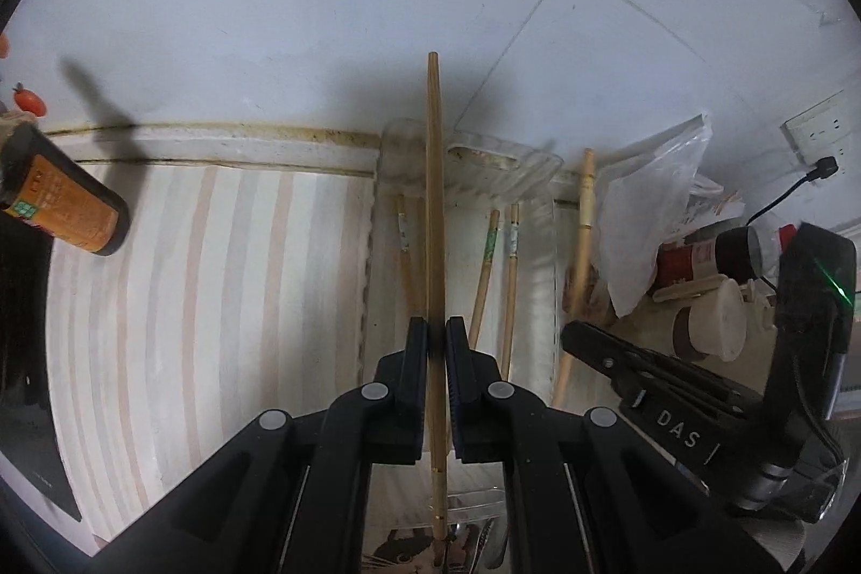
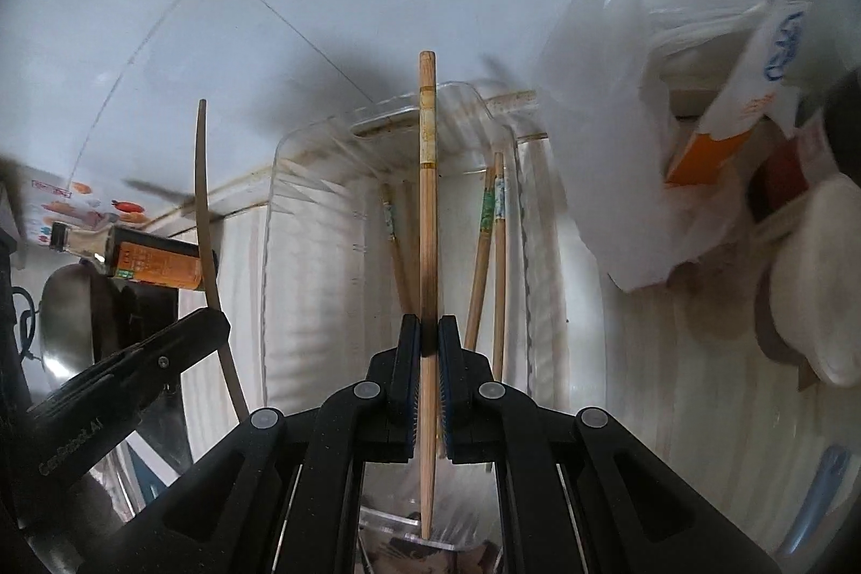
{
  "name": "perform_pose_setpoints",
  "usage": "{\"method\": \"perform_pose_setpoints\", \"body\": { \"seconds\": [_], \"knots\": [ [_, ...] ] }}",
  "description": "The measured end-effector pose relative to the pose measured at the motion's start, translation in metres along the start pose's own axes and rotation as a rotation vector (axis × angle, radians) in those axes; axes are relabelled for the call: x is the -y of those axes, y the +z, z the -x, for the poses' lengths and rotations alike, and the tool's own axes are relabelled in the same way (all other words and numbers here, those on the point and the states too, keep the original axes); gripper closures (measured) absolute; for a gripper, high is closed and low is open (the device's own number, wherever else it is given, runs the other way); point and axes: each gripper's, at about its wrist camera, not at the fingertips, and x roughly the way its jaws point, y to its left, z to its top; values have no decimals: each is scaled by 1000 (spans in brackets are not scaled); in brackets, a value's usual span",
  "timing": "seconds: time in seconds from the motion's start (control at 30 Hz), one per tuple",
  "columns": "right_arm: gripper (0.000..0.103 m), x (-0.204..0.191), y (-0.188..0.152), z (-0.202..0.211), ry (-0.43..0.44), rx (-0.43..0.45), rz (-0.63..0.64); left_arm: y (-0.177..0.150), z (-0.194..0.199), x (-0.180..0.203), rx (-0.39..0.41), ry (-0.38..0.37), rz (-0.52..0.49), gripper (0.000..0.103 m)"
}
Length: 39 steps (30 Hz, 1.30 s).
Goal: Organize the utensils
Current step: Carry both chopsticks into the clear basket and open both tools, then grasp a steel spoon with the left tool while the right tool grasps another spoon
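Chopsticks held one per tool above a clear plastic tray [image 1: 538,176]. Left wrist view: the left tool [image 1: 436,332] is clamped on a plain bamboo chopstick [image 1: 433,197], which runs lengthwise between the two pads and projects well beyond the fingertips toward the white tiled wall [image 1: 323,9]. Below it the tray rests on a pale striped cloth [image 1: 215,283] covering the bench; inside the tray lie three loose chopsticks [image 1: 508,273] with patterned bands near their upper ends. A thicker bamboo stick [image 1: 584,224] lies just outside the tray's right wall. At lower right the right tool [image 1: 592,342] enters the view, seen from the side. A dark bottle with an orange label [image 1: 64,197] lies on its side at far left; a crumpled plastic bag [image 1: 651,197], jars and a wall socket [image 1: 818,127] occupy the right edge.

Right wrist view: the right tool [image 2: 423,332] is clamped on a second chopstick, banded [image 2: 428,208] near its upper end, likewise projecting forward over the tray [image 2: 301,154]. The loose chopsticks [image 2: 498,240] lie in the tray beneath it, on both sides of the held one. At left the left tool [image 2: 204,326] appears side-on with its chopstick [image 2: 203,197] rising in a lens-bent arc. The bottle [image 2: 156,262] and plastic bags [image 2: 602,154] flank the tray.
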Motion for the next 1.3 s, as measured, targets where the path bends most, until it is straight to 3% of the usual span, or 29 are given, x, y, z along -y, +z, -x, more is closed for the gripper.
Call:
{"method": "perform_pose_setpoints", "body": {
  "seconds": [0.17, 0.23, 0.37, 0.47, 0.53, 0.6, 0.67, 0.73, 0.8, 0.93, 1.3],
  "knots": [
    [90, 3, 6, -10, -44, -13, 10, -2, -6, -3, -27, 32, 6, 96],
    [70, 6, 3, -8, -55, -2, 4, -6, -3, -7, -9, 55, 12, 96],
    [61, 9, -8, 3, -105, 32, 14, -19, 3, -11, 25, 135, 5, 92],
    [55, 10, -23, 14, -165, 74, 33, -33, 7, -15, 61, 206, -9, 69],
    [48, 11, -35, 22, -220, 109, 49, -44, 11, -15, 100, 251, -23, 43],
    [38, 13, -48, 30, -261, 146, 62, -57, 17, -16, 149, 295, -38, 33],
    [27, 19, -65, 42, -280, 180, 58, -69, 24, -17, 194, 318, -43, 31],
    [13, 21, -79, 51, -305, 206, 66, -82, 31, -16, 226, 337, -54, 2],
    [6, 22, -94, 61, -332, 239, 74, -95, 42, -15, 263, 343, -63, 0],
    [3, 23, -123, 83, -362, 295, 80, -119, 61, -7, 308, 357, -90, 0],
    [1, 0, -193, 151, -364, 460, 119, -173, 114, 13, 399, 316, -100, 0]
  ]
}}
